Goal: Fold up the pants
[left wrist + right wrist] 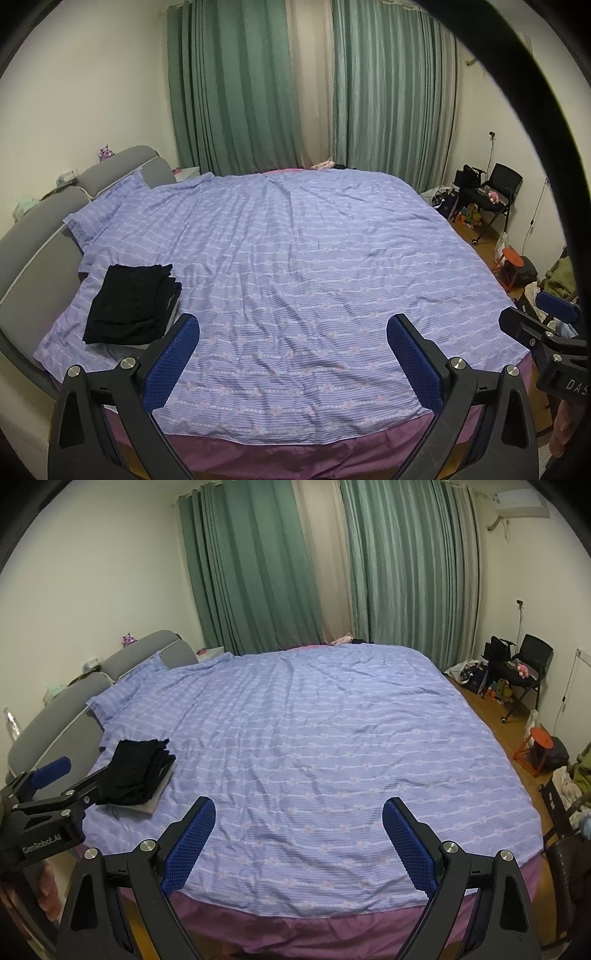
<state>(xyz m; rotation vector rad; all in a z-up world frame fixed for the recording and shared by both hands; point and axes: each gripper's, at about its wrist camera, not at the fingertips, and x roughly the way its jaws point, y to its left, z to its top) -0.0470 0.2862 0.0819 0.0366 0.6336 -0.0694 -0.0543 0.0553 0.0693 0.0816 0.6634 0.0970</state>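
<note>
Folded black pants [131, 304] lie in a neat stack on a grey folded cloth at the left side of the bed, near the headboard; the same pants [137, 772] show in the right wrist view. My left gripper [291, 354] hovers over the near edge of the bed, open, nothing between its blue pads, the pants just beyond its left finger. My right gripper [299, 843] is open too and holds nothing. Each gripper appears at the edge of the other's view: the right gripper [546, 317] at far right, the left gripper [70, 775] at far left beside the pants.
A lilac striped bedspread [295, 258] covers the wide bed, over a purple sheet [332, 930] at the near edge. Grey headboard [44, 236] on the left, green curtains [236, 88] behind. A black chair [528, 668], bags and an orange stool [535, 749] crowd the floor at right.
</note>
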